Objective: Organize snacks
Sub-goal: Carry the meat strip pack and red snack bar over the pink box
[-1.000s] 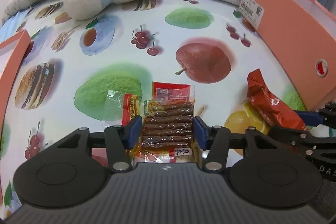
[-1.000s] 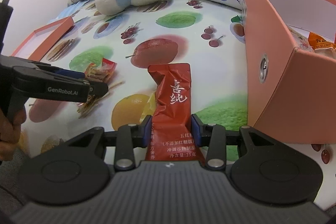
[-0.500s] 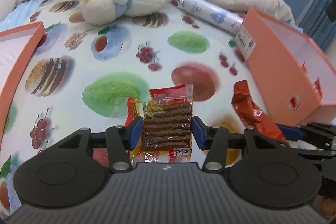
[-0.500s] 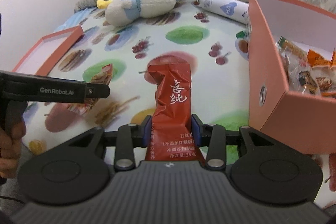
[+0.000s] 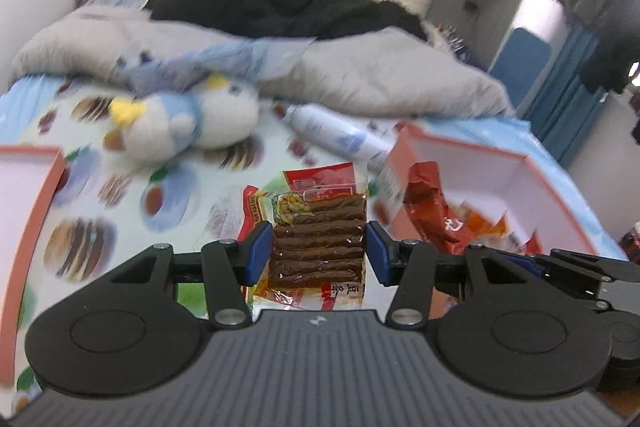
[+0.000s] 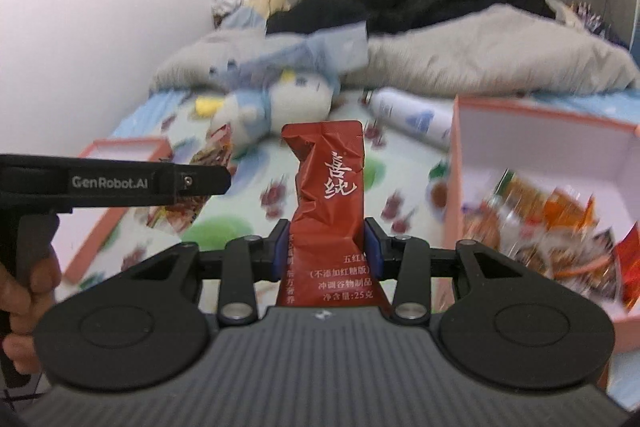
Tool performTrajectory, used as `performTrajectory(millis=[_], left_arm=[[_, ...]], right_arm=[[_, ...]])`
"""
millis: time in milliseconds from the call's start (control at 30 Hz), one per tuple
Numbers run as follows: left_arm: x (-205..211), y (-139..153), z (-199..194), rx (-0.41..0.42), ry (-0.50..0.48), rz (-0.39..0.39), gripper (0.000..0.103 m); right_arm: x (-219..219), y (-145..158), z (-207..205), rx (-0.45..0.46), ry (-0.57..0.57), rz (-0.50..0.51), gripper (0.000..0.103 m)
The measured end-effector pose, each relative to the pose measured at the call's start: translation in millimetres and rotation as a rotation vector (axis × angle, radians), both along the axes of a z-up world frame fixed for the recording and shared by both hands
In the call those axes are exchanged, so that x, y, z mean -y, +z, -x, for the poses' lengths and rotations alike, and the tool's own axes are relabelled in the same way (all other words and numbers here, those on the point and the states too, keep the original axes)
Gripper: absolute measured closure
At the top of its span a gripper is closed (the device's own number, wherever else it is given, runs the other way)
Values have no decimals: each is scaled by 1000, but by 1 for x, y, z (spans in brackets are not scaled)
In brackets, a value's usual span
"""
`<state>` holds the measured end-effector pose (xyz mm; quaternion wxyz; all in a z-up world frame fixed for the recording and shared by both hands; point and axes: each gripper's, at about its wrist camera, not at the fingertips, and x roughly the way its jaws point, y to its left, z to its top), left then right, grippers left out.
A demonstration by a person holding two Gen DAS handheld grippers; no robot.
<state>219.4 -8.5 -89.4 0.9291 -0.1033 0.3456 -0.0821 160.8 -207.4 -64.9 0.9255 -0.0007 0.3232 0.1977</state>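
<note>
- The red sachet [image 6: 327,211] carries large white brush characters "喜纯" down its front.
- Lower on the same sachet, small white print reads "(不添加红糖版)", "冲调谷物制品" and "净含量:25克"; a line above begins "五红" and is cut off by the finger.
- The black arm of the other gripper [image 6: 116,182] bears the white brand "GenRobot.AI".
- The clear pack of brown sticks [image 5: 318,235] has dark characters on its lower edge, too blurred to read.
- The white bottle [image 6: 412,115] has a blue mark, unreadable.
</note>
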Motion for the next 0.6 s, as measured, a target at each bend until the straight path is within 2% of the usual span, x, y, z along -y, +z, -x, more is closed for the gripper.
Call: performTrajectory(millis=[133,333,600], left_arm=[[23,17,-14,22,-63,-38,47],[48,42,-37,75,-95,-22,47],[85,80,-68,158,-156,1,47]], right_arm=[[9,16,-4,52,-16,12,61],[34,34,-15,91,-70,5,61],[82,73,-27,204,-168,5,61]])
